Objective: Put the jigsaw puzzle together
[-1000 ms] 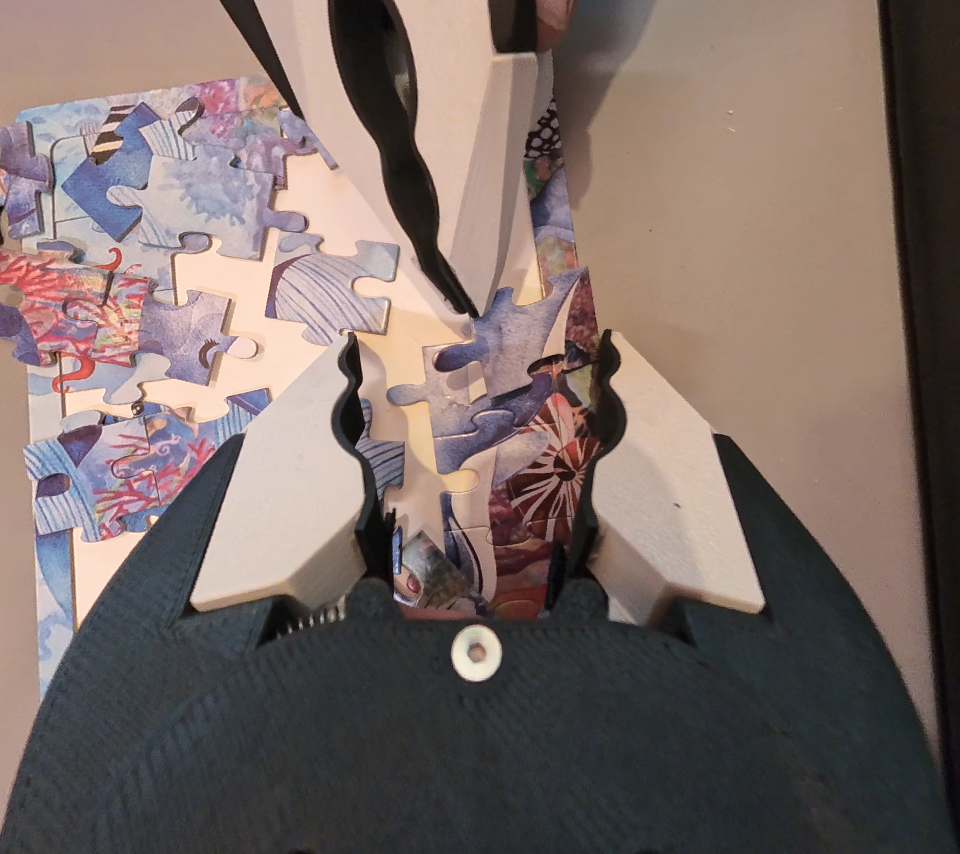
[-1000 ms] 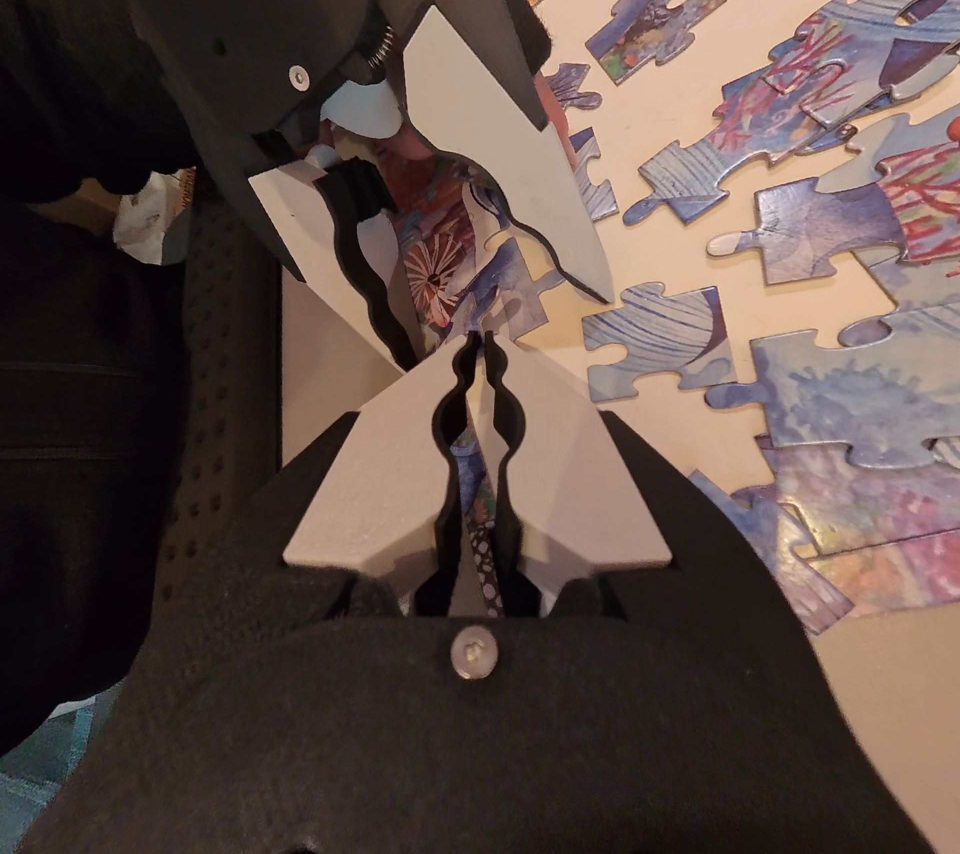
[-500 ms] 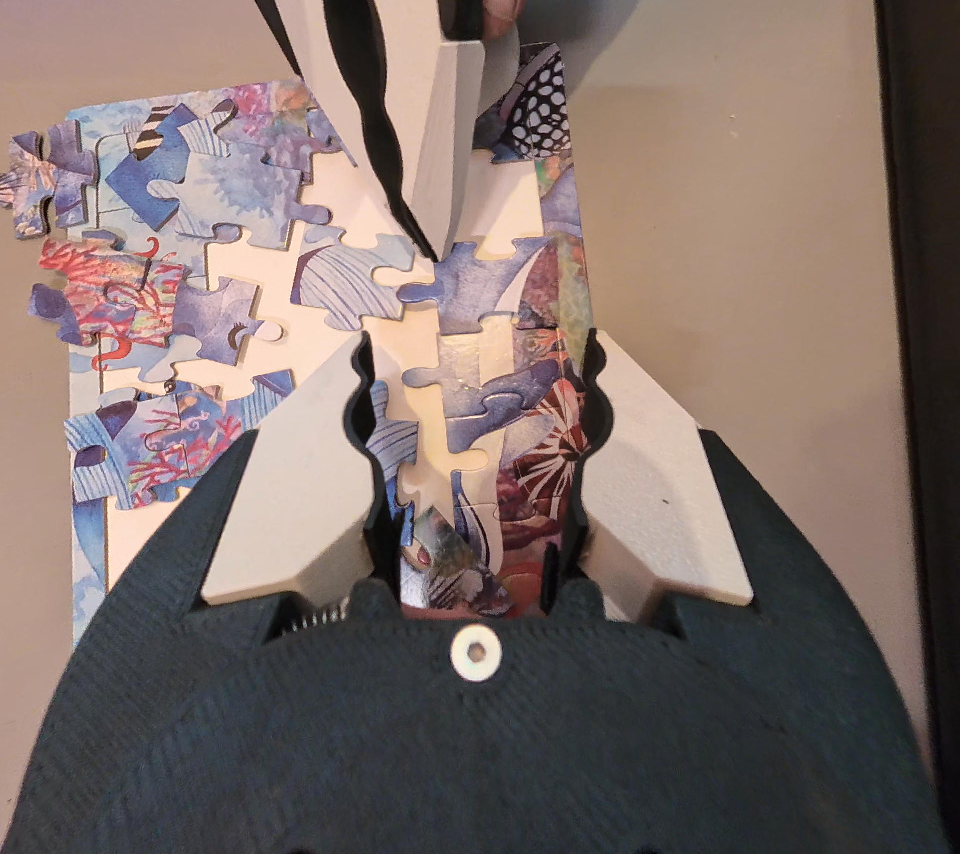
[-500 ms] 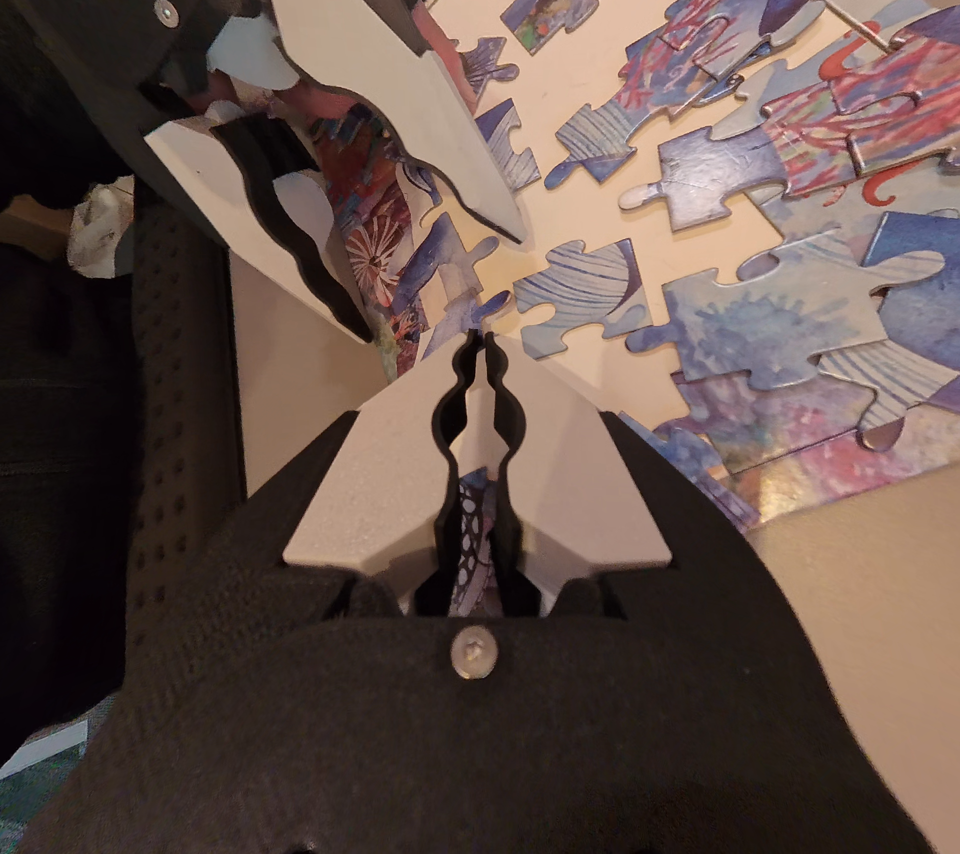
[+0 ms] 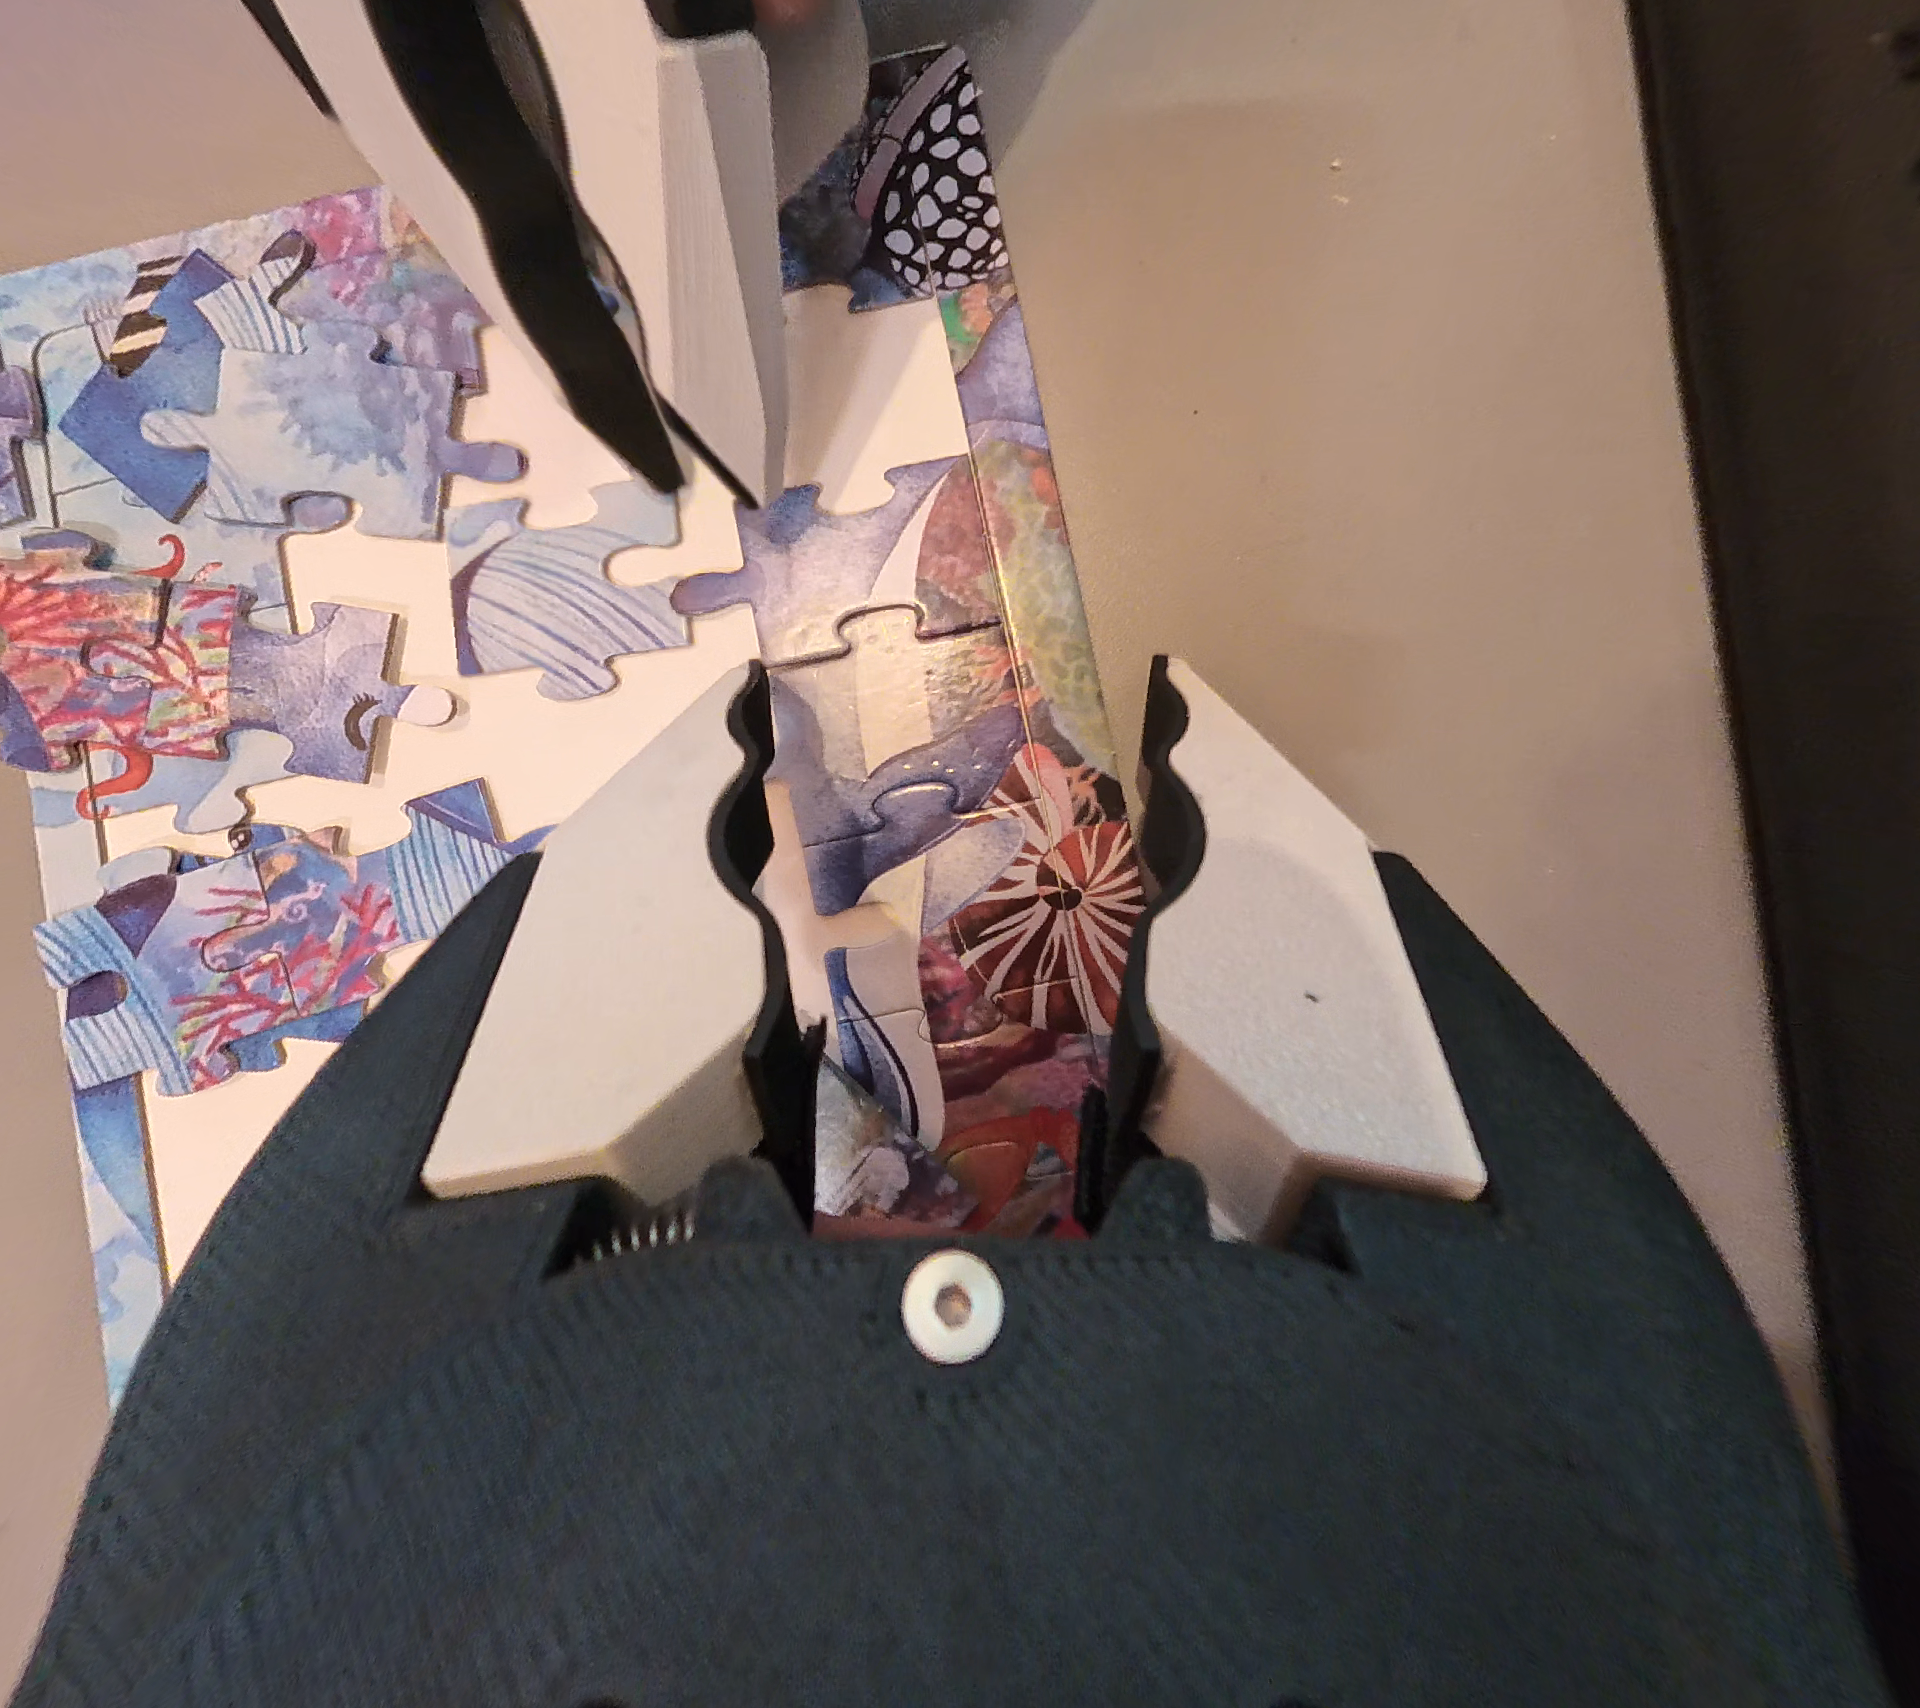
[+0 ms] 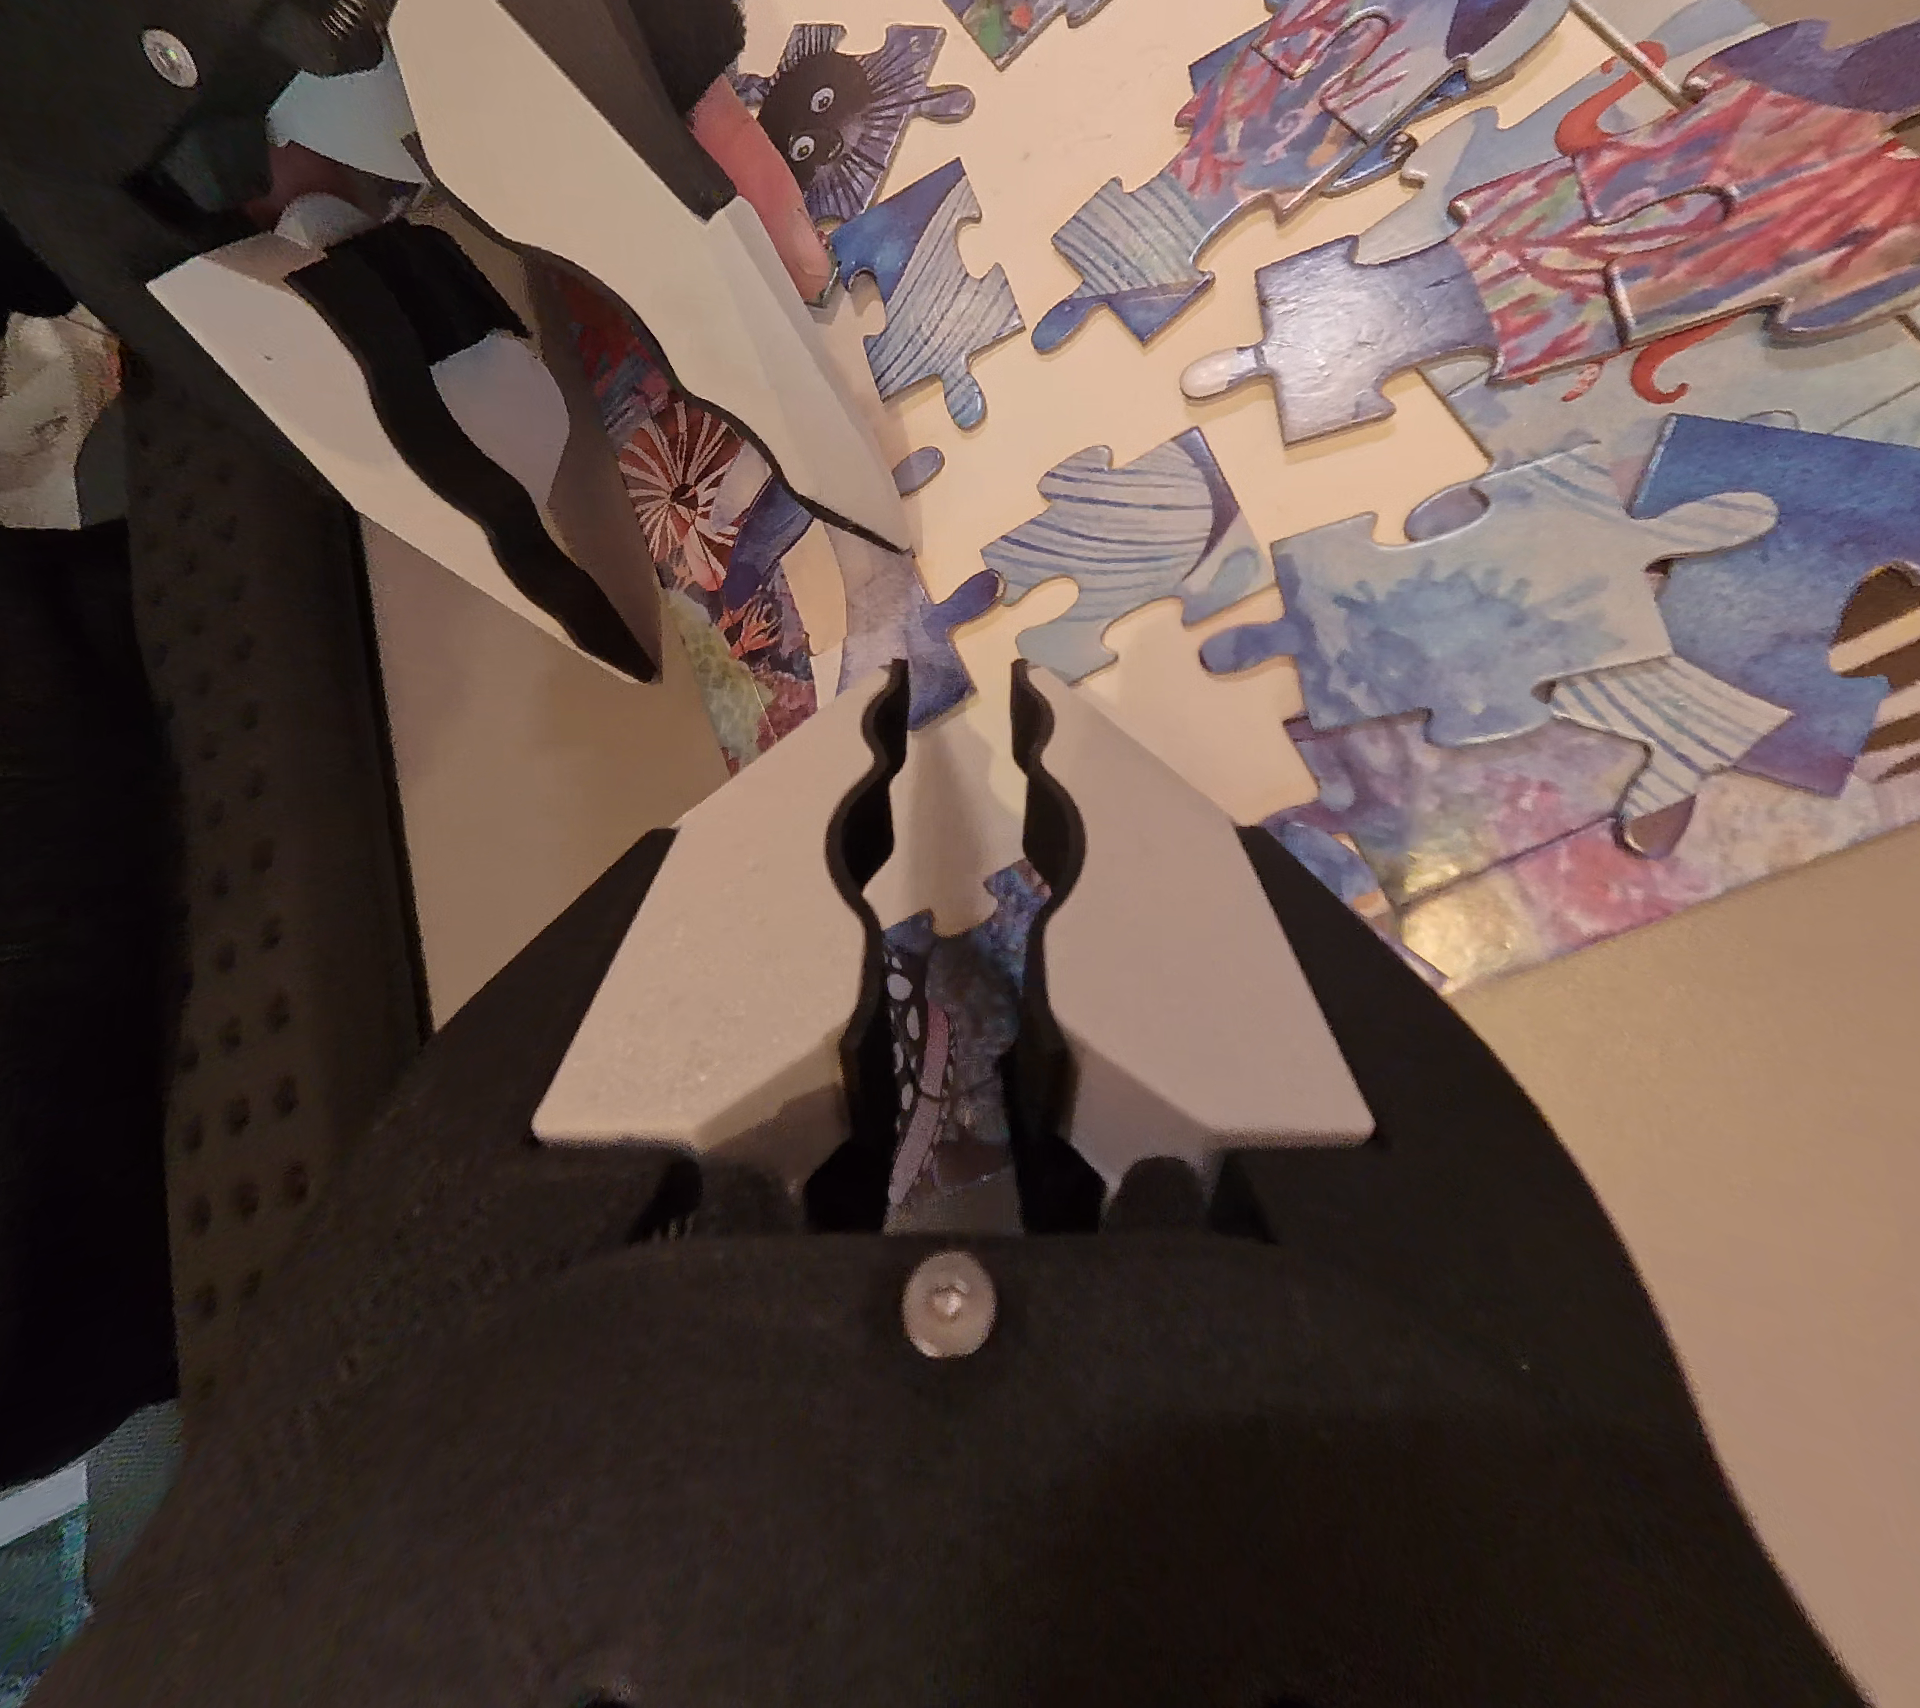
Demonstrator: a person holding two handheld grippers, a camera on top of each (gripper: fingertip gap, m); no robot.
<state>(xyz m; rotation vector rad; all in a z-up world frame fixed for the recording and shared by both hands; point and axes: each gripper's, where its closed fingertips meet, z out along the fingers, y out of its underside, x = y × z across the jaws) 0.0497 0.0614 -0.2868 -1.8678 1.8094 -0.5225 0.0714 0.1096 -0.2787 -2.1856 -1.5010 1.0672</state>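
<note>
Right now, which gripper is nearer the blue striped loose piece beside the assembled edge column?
Right. The right gripper hovers just beside the striped piece; the left gripper straddles the edge column farther off.

Your beige worktop (image 5: pixel 1351 432) carries the cream puzzle board (image 5: pixel 883 370); loose puzzle pieces (image 6: pixel 1122 536) lie on that.

Glossy cardboard puzzle pieces (image 5: pixel 566 609), matt cream puzzle board (image 5: pixel 862 370), smooth matt beige table (image 5: pixel 1351 411)
</note>
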